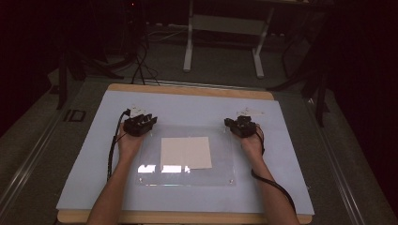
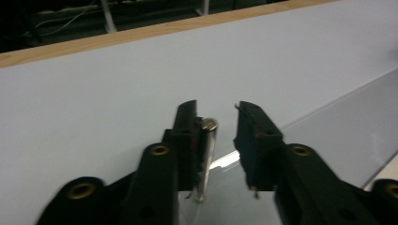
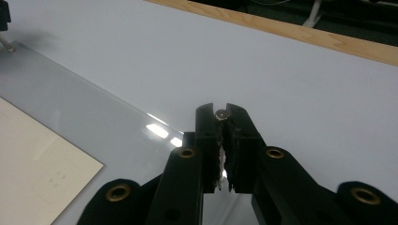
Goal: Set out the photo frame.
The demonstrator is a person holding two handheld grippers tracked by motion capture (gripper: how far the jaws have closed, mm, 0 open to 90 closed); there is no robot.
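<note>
A clear acrylic plate (image 1: pixel 220 159) lies on a pale blue mat, with a white paper sheet (image 1: pixel 186 152) at its middle. My left gripper (image 1: pixel 141 123) is at the plate's far left corner. In the left gripper view, a metal pin (image 2: pixel 206 154) stands upright on the plate (image 2: pixel 328 122), leaning against one jaw of the left gripper (image 2: pixel 216 105); the other jaw stands clear of it. My right gripper (image 1: pixel 240 125) is at the far right corner. In the right gripper view, the right gripper (image 3: pixel 221 110) is shut on a second metal pin (image 3: pixel 222 114), whose round head shows between the tips.
The blue mat (image 1: pixel 94 154) covers a wooden table (image 1: pixel 187 90). Small screws mark the plate's near corners (image 1: pixel 141 179) (image 1: pixel 231 180). A white table frame (image 1: pixel 188 51) and cables stand on the dark floor beyond. The paper (image 3: pixel 37 159) lies left of the right gripper.
</note>
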